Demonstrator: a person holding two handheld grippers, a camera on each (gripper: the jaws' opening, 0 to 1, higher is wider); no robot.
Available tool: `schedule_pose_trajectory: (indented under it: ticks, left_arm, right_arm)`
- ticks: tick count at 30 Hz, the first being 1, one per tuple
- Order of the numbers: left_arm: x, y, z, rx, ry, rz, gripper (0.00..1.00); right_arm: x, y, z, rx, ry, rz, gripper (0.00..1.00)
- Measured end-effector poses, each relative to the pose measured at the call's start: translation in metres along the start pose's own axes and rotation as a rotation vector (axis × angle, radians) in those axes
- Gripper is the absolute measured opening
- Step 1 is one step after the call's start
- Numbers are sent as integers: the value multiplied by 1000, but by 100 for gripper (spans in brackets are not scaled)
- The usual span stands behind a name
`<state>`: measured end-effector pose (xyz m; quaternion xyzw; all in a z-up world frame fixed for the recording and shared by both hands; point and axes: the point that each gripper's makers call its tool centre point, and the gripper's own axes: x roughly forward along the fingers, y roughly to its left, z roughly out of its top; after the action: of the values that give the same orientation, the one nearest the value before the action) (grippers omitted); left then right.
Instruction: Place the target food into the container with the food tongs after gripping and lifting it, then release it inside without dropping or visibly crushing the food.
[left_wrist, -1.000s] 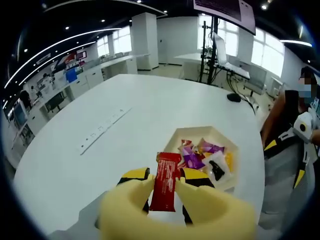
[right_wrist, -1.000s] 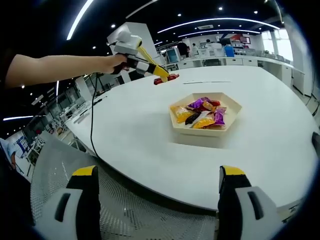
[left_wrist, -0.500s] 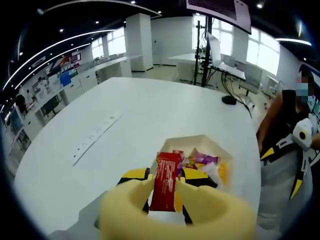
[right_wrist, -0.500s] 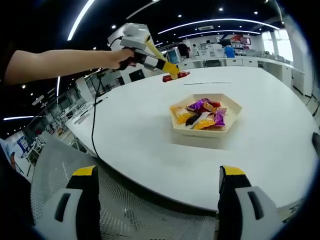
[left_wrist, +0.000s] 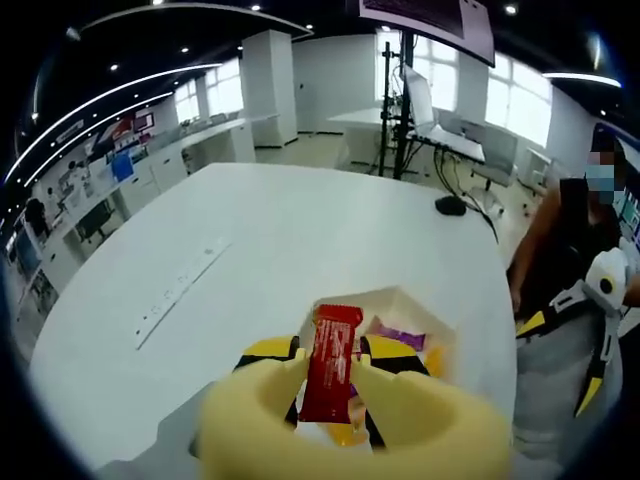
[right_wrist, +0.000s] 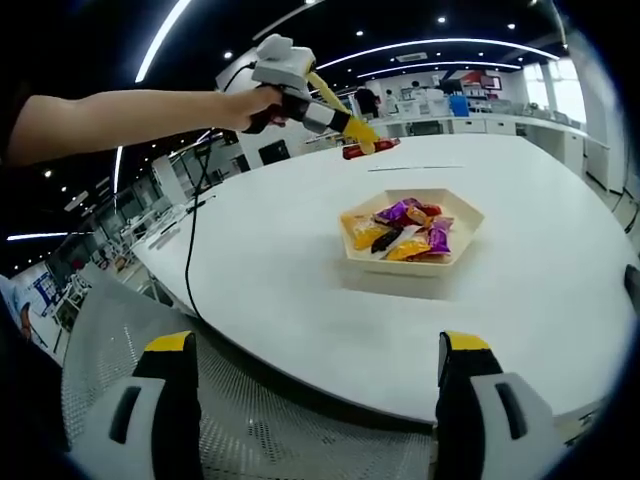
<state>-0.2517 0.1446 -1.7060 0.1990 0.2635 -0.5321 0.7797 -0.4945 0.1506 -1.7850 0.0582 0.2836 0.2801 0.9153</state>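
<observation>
My left gripper (left_wrist: 330, 372) carries yellow food tongs (left_wrist: 300, 420) shut on a red wrapped snack bar (left_wrist: 330, 360), held upright in the air. Just behind the bar lies the cream hexagonal tray (left_wrist: 420, 318) with several wrapped snacks. In the right gripper view the same tongs (right_wrist: 345, 118) hold the red bar (right_wrist: 368, 148) in the air beyond the tray (right_wrist: 412, 258), a person's arm stretched out behind them. My right gripper (right_wrist: 315, 400) hangs open over a white mesh surface, well short of the table, with nothing between its jaws.
The big white round table (left_wrist: 250, 260) carries a long white power strip (left_wrist: 180, 290) at left and a dark mouse (left_wrist: 450, 205) at the far edge. A person (left_wrist: 570, 290) stands at right. The white mesh surface (right_wrist: 280, 440) lies under my right gripper.
The left gripper has carried the red bar on toward the tray, which now sits closer under the tongs. Seen from the right gripper, the tongs moved rightward. The right gripper stayed still.
</observation>
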Motion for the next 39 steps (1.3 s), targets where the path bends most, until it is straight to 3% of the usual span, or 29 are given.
schedule_pose_trajectory:
  ticks: [23,39]
  left_arm:
    - [18,-26,15,6,-3,-38,21]
    - [24,-35,26,-9,-27,-40,23]
  right_arm:
    - [0,0,1,-1,-6,2,100]
    - [0,1,2,-2,-12,8,100]
